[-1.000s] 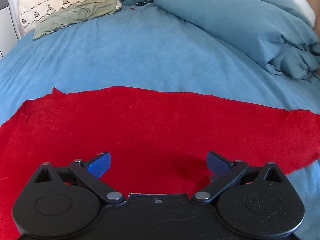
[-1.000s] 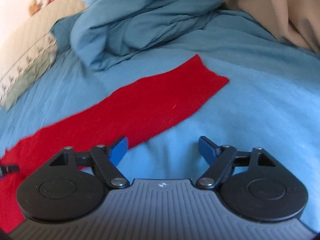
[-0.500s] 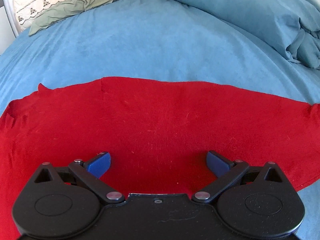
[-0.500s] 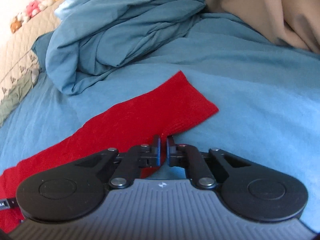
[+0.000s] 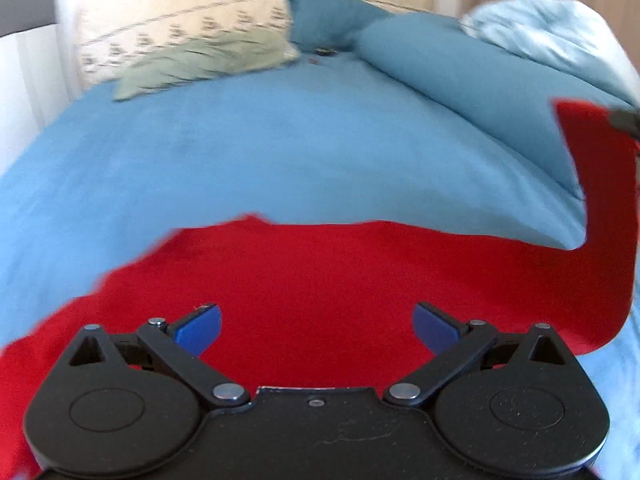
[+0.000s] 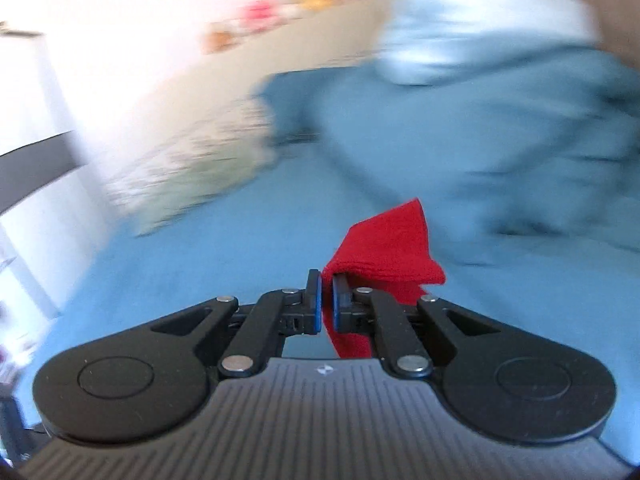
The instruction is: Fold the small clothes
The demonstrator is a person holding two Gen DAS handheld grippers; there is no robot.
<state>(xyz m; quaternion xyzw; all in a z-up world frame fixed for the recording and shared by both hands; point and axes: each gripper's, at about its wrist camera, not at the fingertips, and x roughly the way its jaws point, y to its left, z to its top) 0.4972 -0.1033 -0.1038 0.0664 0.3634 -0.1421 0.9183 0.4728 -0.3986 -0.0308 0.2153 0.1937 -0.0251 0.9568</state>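
bed: blue sheet (image 5: 248, 152) | far end: cream patterned pillow (image 5: 172, 36), sage cloth (image 5: 200, 60) | right: heaped blue duvet (image 5: 460, 68) | wall (image 6: 120, 20): pale, brightly lit, blurred

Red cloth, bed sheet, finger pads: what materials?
Red cloth: soft matte knit or fleece, probably; it drapes limply from the right gripper. Bed sheet: matte blue woven fabric, likely cotton. Finger pads: smooth blue plastic or rubber; unclear which.
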